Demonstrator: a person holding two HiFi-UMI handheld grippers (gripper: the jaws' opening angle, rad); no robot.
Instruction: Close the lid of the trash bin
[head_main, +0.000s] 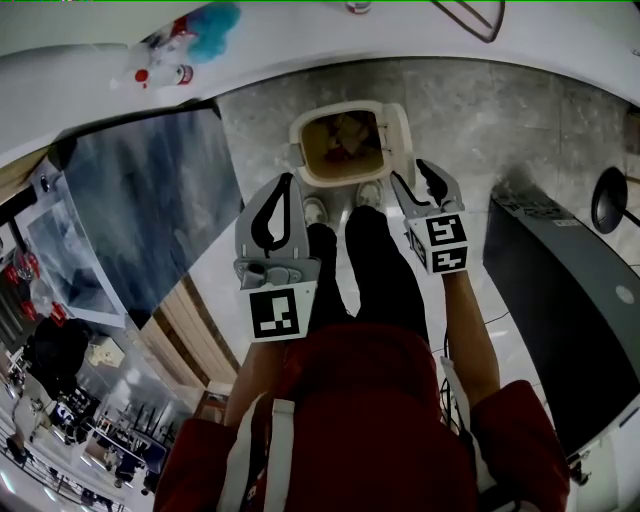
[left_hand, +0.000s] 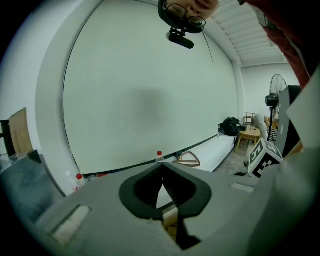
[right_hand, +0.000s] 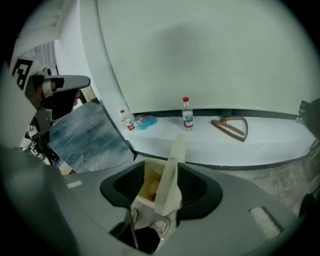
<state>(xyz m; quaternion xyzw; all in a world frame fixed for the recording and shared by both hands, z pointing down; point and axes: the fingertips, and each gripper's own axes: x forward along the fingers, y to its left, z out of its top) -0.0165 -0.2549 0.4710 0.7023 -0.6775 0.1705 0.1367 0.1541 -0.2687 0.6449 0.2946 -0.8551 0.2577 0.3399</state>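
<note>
Trash bin (head_main: 303, 150) on the floor (head_main: 500, 130); lid (head_main: 401, 140) upright along its right rim
Right hand-held gripper (head_main: 412, 180) is nearer, jaws wide; lid stands edge-on between them, unpinched; left hand-held gripper (head_main: 288, 186) narrow, empty

Red jacket (head_main: 370, 400), black trousers (head_main: 375, 265), white shoes (head_main: 315, 210); left gripper (head_main: 290, 180) and right gripper (head_main: 410, 172) grey.

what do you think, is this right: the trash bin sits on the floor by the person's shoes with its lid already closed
Not quite. The trash bin does sit on the floor by the person's shoes, but its lid is not closed. It stands open at one side of the bin. The head view shows this, with rubbish visible inside.
</note>
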